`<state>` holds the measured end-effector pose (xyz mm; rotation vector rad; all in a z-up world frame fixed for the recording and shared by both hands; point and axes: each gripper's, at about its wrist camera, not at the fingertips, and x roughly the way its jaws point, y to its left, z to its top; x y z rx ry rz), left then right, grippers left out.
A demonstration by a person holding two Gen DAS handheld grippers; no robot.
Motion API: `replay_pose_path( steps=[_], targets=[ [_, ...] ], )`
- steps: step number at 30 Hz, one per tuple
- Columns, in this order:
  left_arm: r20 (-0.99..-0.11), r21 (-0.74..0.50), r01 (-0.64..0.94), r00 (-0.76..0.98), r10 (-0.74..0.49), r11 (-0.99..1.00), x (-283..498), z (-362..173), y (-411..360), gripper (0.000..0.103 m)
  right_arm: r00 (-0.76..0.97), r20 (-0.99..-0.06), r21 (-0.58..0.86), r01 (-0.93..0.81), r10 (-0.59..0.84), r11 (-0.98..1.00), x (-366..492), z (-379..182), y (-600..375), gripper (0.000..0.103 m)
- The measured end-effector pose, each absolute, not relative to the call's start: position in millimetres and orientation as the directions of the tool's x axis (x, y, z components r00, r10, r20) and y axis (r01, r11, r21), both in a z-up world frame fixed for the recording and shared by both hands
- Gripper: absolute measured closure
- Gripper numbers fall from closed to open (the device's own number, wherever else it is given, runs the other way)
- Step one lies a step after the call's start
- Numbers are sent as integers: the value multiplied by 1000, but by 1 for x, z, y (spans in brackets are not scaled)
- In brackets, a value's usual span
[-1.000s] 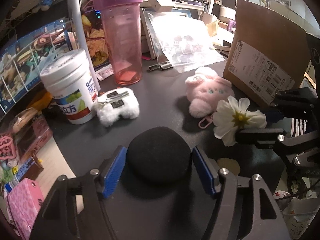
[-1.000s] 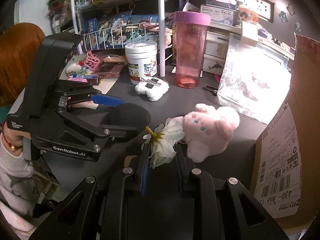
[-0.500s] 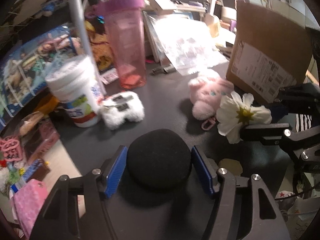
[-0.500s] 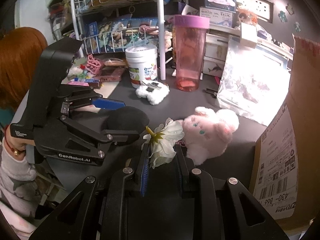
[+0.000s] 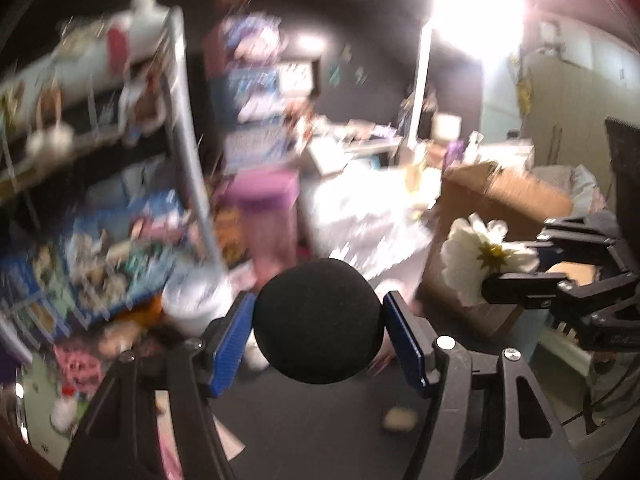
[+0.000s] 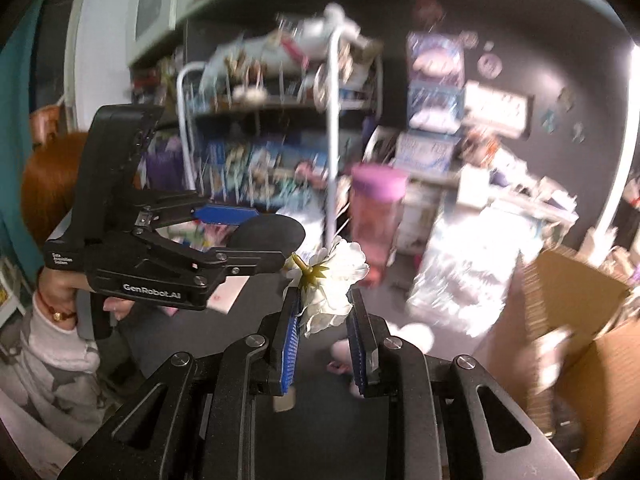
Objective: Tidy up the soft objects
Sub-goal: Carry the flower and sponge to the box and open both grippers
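My left gripper (image 5: 318, 316) is shut on a round black sponge puff (image 5: 316, 320), held up in the air; it also shows in the right wrist view (image 6: 268, 234). My right gripper (image 6: 324, 308) is shut on a white fabric flower (image 6: 334, 280), which also shows in the left wrist view (image 5: 480, 256). Both are lifted above the dark table (image 5: 320, 432). The pink plush bunny (image 6: 416, 334) lies low on the table, blurred and partly hidden behind my right fingers.
A brown cardboard box (image 6: 576, 332) stands open at the right, also in the left wrist view (image 5: 500, 200). A pink tumbler with purple lid (image 6: 376, 216), a white tub (image 5: 192, 300) and a wire rack (image 6: 280, 140) stand at the back. Both views are motion-blurred.
Both grippers have risen and tilted upward with their objects, so the table has dropped low in view and the shelves and wall fill the frames. Grips are unchanged.
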<state>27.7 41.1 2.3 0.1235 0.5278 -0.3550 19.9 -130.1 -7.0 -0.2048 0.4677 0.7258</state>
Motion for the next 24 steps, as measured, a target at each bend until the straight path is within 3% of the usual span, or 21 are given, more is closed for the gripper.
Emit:
replay_pose_path(
  steps=[11, 16, 24],
  targets=[
    [-412, 61, 566, 765, -495, 822, 37, 61, -68, 40, 804, -368, -20, -509, 466, 861, 20, 29, -239, 85],
    [-450, 71, 647, 700, -554, 759, 48, 64, -120, 40, 822, -395, -3, -448, 411, 894, 32, 22, -278, 85],
    [-531, 106, 664, 667, -522, 741, 69, 50, -166, 40, 817, -450, -21, -414, 361, 910, 59, 1, -306, 84]
  ],
)
